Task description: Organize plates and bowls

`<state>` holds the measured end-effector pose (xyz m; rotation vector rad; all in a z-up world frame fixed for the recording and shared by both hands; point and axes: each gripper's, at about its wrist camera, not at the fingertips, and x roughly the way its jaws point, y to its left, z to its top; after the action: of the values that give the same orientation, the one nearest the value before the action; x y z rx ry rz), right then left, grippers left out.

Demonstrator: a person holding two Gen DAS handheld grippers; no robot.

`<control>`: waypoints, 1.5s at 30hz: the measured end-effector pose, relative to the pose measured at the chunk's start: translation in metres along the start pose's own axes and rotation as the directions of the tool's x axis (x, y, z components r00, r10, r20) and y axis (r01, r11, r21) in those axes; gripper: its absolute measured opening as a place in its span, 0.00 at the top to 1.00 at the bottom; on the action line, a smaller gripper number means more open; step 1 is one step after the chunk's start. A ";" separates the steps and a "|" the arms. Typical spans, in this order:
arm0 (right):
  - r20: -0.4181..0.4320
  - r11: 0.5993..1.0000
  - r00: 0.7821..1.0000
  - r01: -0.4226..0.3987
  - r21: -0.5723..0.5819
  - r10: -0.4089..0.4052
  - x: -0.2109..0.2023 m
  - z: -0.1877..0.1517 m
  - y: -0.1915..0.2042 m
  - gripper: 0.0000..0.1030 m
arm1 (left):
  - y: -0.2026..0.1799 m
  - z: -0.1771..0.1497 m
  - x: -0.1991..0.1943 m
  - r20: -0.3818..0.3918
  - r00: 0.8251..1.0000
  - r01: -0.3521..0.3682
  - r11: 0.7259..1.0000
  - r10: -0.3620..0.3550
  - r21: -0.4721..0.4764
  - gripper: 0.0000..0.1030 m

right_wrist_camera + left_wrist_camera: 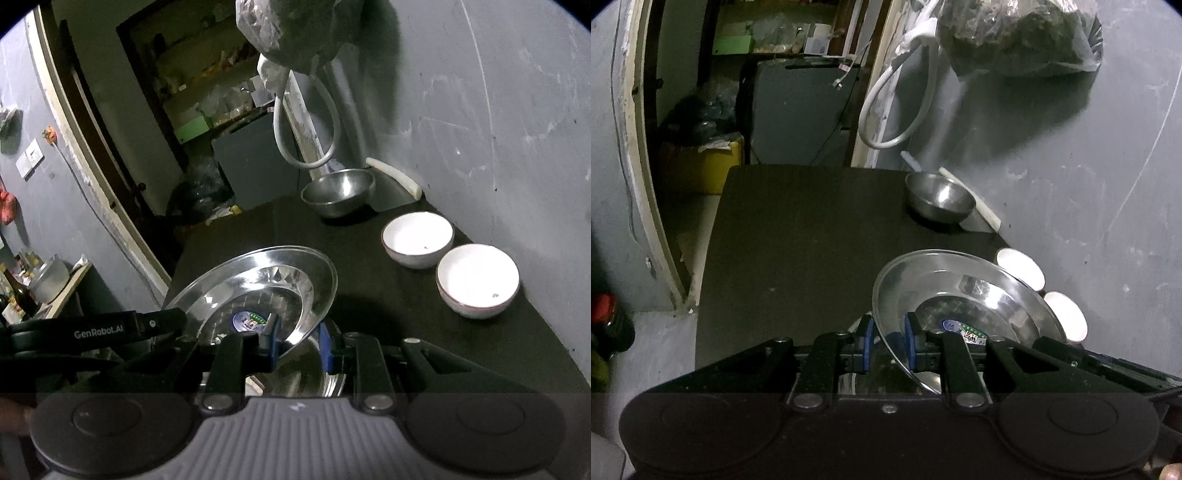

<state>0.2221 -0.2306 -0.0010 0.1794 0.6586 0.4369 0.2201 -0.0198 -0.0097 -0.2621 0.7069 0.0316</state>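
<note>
Both grippers, left (889, 341) and right (298, 341), pinch the plate (258, 288) rim; lift level, slowly together.

Steel plate (258, 288): shiny, sticker at centre, tilted above the tabletop (369, 314). Steel bowl (338, 192): upright at the far edge. Two white bowls (417, 240) (478, 280): upright, side by side near the wall.

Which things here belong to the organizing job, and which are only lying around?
Job: steel plate, tilted, with both grippers at its rim, left and right; steel bowl; two white bowls.

Lying about: hanging plastic bag; white hose; yellow bin.
</note>
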 end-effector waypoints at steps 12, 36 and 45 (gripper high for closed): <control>-0.035 1.000 0.999 -0.007 -0.024 0.006 0.004 -0.010 0.001 0.75 | 0.002 -0.011 0.002 -0.026 0.999 -0.022 1.000 0.022 0.015 0.81; -0.121 0.999 0.993 -0.015 -0.048 0.009 0.021 -0.025 0.005 0.72 | 0.005 -0.027 0.015 -0.085 0.993 -0.074 0.995 0.080 0.073 0.79; -0.135 0.999 0.991 -0.010 -0.043 0.004 0.025 -0.025 0.004 0.72 | 0.002 -0.028 0.022 -0.096 0.992 -0.076 0.993 0.084 0.085 0.78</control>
<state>0.2224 -0.2151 -0.0335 0.1118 0.7807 0.4721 0.2184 -0.0256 -0.0447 -0.1578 0.8161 0.0666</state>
